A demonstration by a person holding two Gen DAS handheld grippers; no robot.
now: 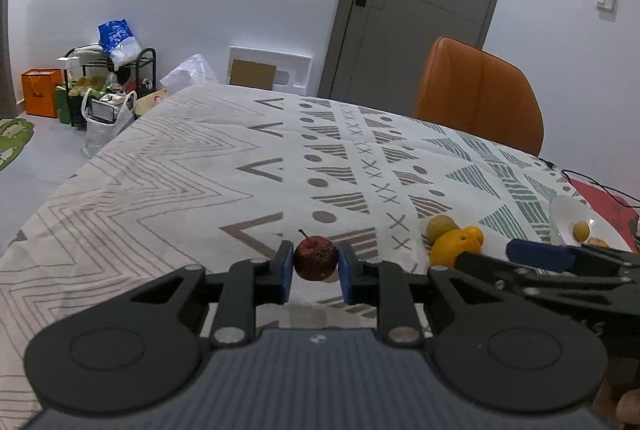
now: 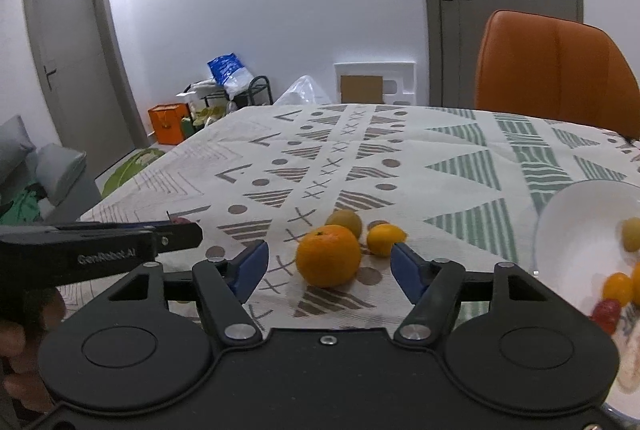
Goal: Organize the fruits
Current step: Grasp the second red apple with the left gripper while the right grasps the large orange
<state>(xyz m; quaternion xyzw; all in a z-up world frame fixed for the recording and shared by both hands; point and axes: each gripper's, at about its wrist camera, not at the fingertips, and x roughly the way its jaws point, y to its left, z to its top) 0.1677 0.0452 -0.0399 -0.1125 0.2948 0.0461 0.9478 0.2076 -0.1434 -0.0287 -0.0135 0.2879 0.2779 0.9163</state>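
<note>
Fruit must go in the white bowl (image 2: 568, 230) at the right, so the left gripper (image 1: 315, 266) pinches the apple (image 1: 315, 258) tight, while the right gripper (image 2: 326, 264) stands half open around the orange (image 2: 328, 256), not touching.

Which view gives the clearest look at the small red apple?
The left wrist view: the small red apple sits centred, pressed between the blue fingers of the left gripper, stem visible. The right wrist view shows only a reddish sliver of it behind that gripper's side.
</note>
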